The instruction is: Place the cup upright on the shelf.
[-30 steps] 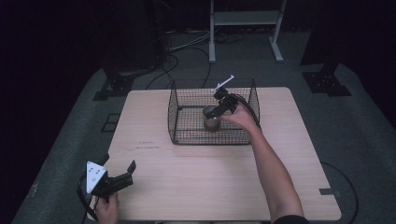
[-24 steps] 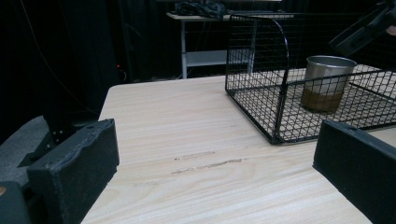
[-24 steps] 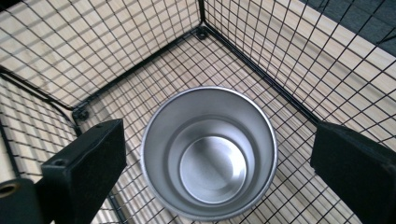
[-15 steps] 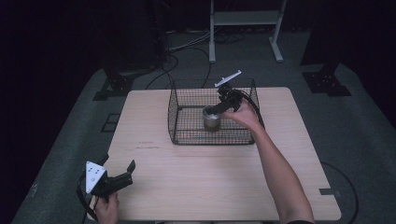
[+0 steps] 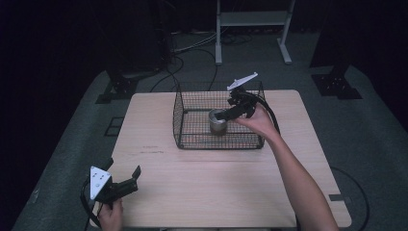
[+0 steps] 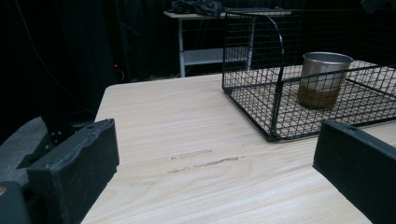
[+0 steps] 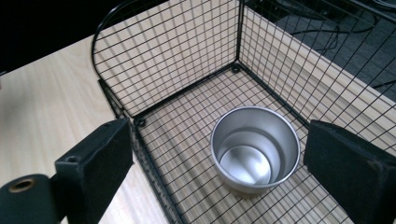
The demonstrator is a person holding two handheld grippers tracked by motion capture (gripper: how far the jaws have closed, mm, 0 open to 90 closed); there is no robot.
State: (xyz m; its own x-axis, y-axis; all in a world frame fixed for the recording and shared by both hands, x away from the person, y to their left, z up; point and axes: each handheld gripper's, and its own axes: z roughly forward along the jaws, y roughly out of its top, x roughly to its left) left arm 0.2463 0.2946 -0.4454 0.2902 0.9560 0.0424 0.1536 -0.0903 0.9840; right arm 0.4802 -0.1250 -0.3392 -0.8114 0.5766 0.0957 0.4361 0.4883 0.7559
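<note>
Since the earlier frames the right gripper (image 5: pixel 230 113) has been raised slightly off the round, shiny steel cup (image 5: pixel 218 121); its jaws are spread apart above the rim, so the cup is judged released. It stands upright inside the black wire basket (image 5: pixel 192 140), upper centre of the tabletop (image 5: pixel 231 187). The left gripper (image 5: pixel 126 184) is held at lower left, jaws apart. No writing can be read.

High view: right gripper (image 5: pixel 222 115) jaw tips overlap the steel cup (image 5: pixel 217 122) in the wire basket (image 5: pixel 192 139), contact unreadable; cup base blurred behind the basket mesh; right gripper view: both jaws cut off at the bottom edge, basket's right wall cropped; left gripper view: basket runs off the right edge.
</note>
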